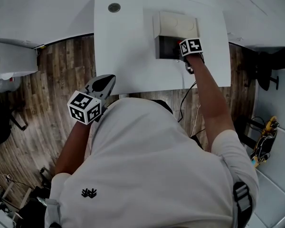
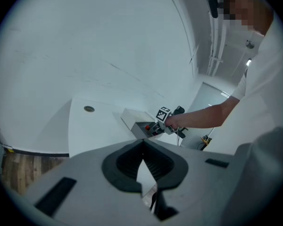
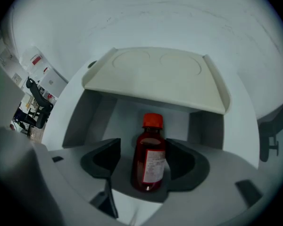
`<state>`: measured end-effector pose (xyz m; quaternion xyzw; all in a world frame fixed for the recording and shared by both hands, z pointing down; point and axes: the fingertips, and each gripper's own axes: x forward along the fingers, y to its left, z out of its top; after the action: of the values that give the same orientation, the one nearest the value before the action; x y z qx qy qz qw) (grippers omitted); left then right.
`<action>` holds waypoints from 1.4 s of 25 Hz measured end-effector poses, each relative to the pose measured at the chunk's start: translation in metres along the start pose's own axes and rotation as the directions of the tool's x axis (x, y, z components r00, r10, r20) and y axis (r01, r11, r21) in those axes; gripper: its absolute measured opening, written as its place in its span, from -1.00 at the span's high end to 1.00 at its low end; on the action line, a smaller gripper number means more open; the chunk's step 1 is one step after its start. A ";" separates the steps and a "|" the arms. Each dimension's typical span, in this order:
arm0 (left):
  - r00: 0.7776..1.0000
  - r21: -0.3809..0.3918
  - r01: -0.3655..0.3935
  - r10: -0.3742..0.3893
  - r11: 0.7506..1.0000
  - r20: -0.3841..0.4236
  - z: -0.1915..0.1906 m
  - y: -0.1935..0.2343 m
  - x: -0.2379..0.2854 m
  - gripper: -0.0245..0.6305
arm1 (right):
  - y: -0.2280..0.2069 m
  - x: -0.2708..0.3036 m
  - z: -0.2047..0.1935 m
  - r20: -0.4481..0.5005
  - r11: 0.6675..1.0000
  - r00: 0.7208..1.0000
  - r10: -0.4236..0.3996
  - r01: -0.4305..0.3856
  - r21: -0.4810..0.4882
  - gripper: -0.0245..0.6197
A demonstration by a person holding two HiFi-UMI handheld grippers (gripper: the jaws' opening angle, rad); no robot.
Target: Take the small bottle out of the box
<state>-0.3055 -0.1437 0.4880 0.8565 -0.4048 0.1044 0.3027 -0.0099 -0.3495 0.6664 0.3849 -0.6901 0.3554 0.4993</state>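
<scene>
Right gripper (image 1: pixel 181 50) was held at the open front of the cream-lidded grey box (image 3: pixel 155 76), which sat on the far half of the white rectangular tabletop (image 1: pixel 128 56).

Small dark-red bottle with orange-red cap and white label (image 3: pixel 150 161) stood upright in the mouth of the box, between the right gripper's jaws. The jaws were spread. A gap showed between the left-hand dark pad (image 3: pixel 104 160) and the bottle. The right-hand pad (image 3: pixel 185 160) lay against or just beside the bottle; contact could not be told. The bottle's base was hidden behind the gripper body.

Left gripper (image 2: pixel 142 145) was held well apart from the box, at the near edge of the table over the wood-plank floor (image 1: pixel 47 80). Its jaws were pressed together at the tips with nothing between them. In the left gripper view the box and the right gripper with its marker cube (image 2: pixel 163 113) showed in the distance.
</scene>
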 end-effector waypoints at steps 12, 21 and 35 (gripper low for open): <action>1.000 -0.031 -0.002 0.001 1.000 -0.012 -0.003 0.006 0.004 0.91 | -0.015 0.007 -0.010 -0.042 0.998 0.997 -0.065 0.064 -0.026 0.20; 0.999 -0.005 0.043 -0.044 0.999 -0.031 0.001 -0.007 0.016 0.91 | -0.003 -0.015 0.002 0.076 0.999 0.997 -0.020 0.023 -0.035 0.21; 0.992 0.072 0.116 -0.112 0.991 -0.055 -0.002 -0.044 0.034 0.91 | 0.019 -0.086 0.003 0.354 0.998 0.934 0.053 -0.055 -0.005 0.21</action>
<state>-0.2498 -0.1428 0.4847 0.8860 -0.3433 0.1238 0.2860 -0.0106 -0.3284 0.5808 0.4245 -0.7782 0.2958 0.3561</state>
